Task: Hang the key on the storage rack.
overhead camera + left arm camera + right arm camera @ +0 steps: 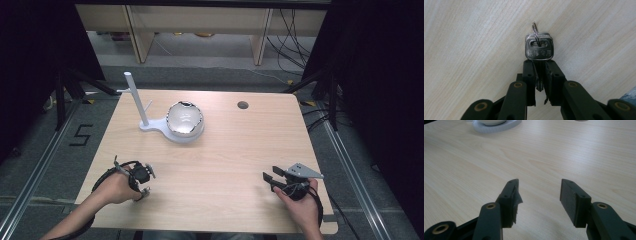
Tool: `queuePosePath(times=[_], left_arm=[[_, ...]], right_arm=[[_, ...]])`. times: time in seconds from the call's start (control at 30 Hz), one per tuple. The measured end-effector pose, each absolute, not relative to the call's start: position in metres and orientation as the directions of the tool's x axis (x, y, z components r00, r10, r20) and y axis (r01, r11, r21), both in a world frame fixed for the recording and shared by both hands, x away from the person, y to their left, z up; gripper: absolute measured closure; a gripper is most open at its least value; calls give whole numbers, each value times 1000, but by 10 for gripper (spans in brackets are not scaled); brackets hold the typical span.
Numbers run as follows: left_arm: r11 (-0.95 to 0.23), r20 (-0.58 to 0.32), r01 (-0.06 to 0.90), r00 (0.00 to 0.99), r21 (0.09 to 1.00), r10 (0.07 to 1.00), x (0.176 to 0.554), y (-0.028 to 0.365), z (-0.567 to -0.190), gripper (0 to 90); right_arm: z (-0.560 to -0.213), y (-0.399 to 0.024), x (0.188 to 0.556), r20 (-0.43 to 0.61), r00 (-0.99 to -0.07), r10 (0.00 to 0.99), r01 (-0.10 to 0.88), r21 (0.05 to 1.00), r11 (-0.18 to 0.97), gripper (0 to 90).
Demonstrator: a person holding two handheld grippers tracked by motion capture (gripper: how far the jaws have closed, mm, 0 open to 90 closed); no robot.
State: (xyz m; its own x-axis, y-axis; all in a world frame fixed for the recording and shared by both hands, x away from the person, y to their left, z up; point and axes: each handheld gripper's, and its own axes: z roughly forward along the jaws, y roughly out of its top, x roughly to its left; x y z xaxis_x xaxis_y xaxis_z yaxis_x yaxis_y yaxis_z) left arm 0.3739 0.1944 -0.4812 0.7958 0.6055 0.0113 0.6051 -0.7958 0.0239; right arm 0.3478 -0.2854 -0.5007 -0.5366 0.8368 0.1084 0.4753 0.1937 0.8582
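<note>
Left gripper (540, 75): jaws clamped on the blade of a small silver metal key (539, 50), centre frame, its ring (535, 32) above.
Right gripper (539, 195): jaws apart, nothing between, over the pale wooden table (549, 152).

Your left gripper (540, 75) and right gripper (539, 195) have black jaws with brass-coloured pivot pins and small screws; frayed black tape edges the pads. A grey triangular plate (303, 171) tops the right.

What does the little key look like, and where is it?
On the wooden table, look near the front left corner, where the left gripper pinches it. The key is small and silver, with a squarish head, stamped writing and a thin ring through its slot.
</note>
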Motion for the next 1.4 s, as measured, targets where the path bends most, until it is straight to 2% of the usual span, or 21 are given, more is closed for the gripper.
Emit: queuePosePath(times=[0.07, 0.1, 0.2, 0.23, 0.43, 0.47, 0.57, 0.6, 0.67, 0.73, 0.8, 0.9, 0.93, 1.03, 1.13, 1.17, 1.2, 1.4], left_arm=[[-784, 14, 620, 784, 26, 620, 374, 194, -481, 803], [-717, -17, 696, 718, 32, 696, 372, 194, -482, 805], [-753, -21, 658, 753, 24, 657, 376, 198, -481, 807], [-731, -29, 681, 732, 35, 681, 374, 197, -482, 808], [-731, -20, 681, 732, 51, 681, 374, 195, -482, 809], [-734, -24, 678, 735, 43, 678, 374, 196, -482, 810], [-720, -36, 691, 722, 63, 691, 375, 197, -481, 810], [-740, -29, 669, 743, 67, 669, 377, 199, -480, 810], [-722, -39, 689, 725, 67, 688, 376, 200, -479, 810], [-739, -28, 671, 741, 67, 671, 378, 203, -475, 811], [-712, -35, 697, 716, 87, 697, 376, 203, -474, 811], [-712, -30, 696, 717, 93, 696, 377, 206, -472, 811], [-716, -32, 693, 720, 83, 693, 378, 207, -470, 811], [-704, -32, 702, 710, 105, 704, 377, 208, -469, 811], [-725, -16, 680, 731, 107, 683, 380, 210, -464, 812], [-699, -28, 704, 707, 123, 707, 378, 210, -462, 812], [-721, -15, 683, 727, 116, 687, 381, 211, -459, 812], [-683, -12, 713, 693, 160, 721, 384, 218, -444, 812]], right_arm=[[-501, -285, 348, 108, -535, 838, 480, 855, 196, 501], [-501, -282, 346, 148, -522, 840, 501, 851, 161, 501], [-500, -284, 346, 122, -523, 844, 497, 848, 185, 500], [-500, -283, 345, 143, -515, 845, 512, 842, 170, 501], [-502, -283, 347, 136, -528, 838, 493, 853, 172, 500], [-502, -285, 349, 102, -542, 834, 471, 859, 201, 500], [-502, -286, 349, 86, -541, 836, 463, 861, 212, 498], [-502, -283, 347, 132, -529, 839, 490, 854, 175, 498], [-502, -283, 347, 134, -525, 840, 492, 853, 171, 498], [-502, -285, 349, 99, -541, 835, 468, 860, 201, 498], [-502, -285, 349, 87, -539, 838, 459, 864, 206, 497], [-501, -284, 347, 117, -524, 843, 492, 850, 188, 496], [-501, -286, 350, 84, -542, 836, 457, 865, 209, 495], [-501, -286, 350, 83, -540, 838, 457, 864, 209, 495], [-502, -286, 349, 86, -539, 838, 461, 863, 208, 494], [-502, -286, 350, 80, -540, 838, 456, 865, 211, 493], [-502, -286, 350, 80, -540, 838, 456, 865, 211, 493], [-501, -287, 349, 76, -535, 841, 457, 864, 213, 492]])
